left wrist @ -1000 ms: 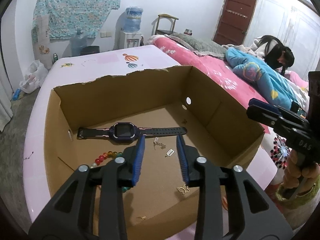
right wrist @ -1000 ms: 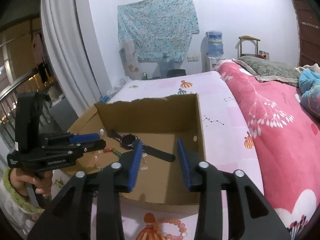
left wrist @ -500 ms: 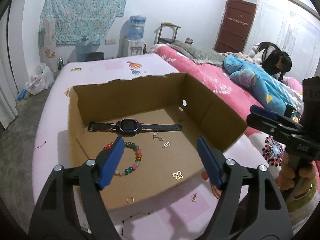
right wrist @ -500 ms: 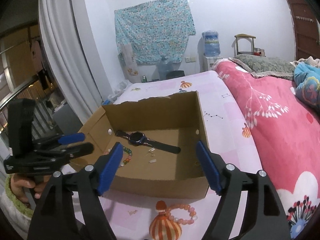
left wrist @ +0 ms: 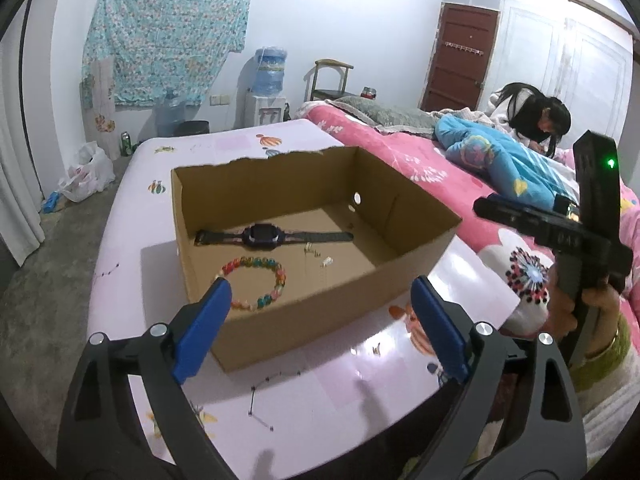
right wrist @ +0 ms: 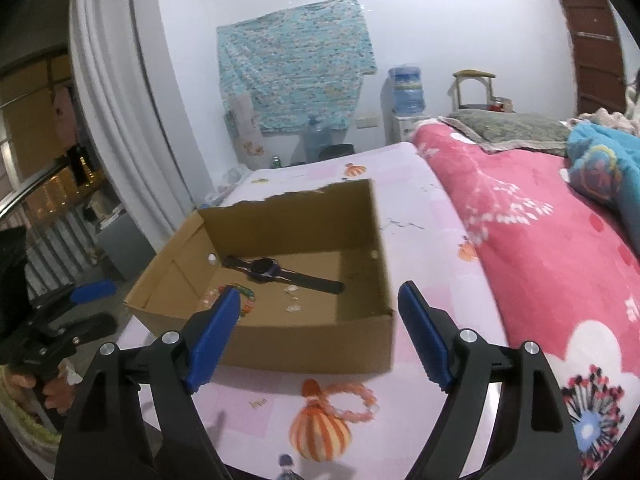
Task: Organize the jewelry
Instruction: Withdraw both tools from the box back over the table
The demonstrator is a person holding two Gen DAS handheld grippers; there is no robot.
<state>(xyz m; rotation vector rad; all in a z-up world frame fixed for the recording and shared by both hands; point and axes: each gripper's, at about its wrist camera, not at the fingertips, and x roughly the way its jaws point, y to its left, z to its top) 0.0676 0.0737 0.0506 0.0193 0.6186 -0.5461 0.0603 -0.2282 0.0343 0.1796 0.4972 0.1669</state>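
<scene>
Both grippers have pulled back from the cardboard box; left gripper and right gripper are opening wide, empty; watch and beaded bracelet lie inside

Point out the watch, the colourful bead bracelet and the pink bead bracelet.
watch [left wrist: 262, 235], left wrist view, on its dark face, inside the box.
colourful bead bracelet [left wrist: 278, 276], left wrist view, on its right-hand beads, inside the box.
pink bead bracelet [right wrist: 366, 394], right wrist view, on its right-hand beads, outside the box.
</scene>
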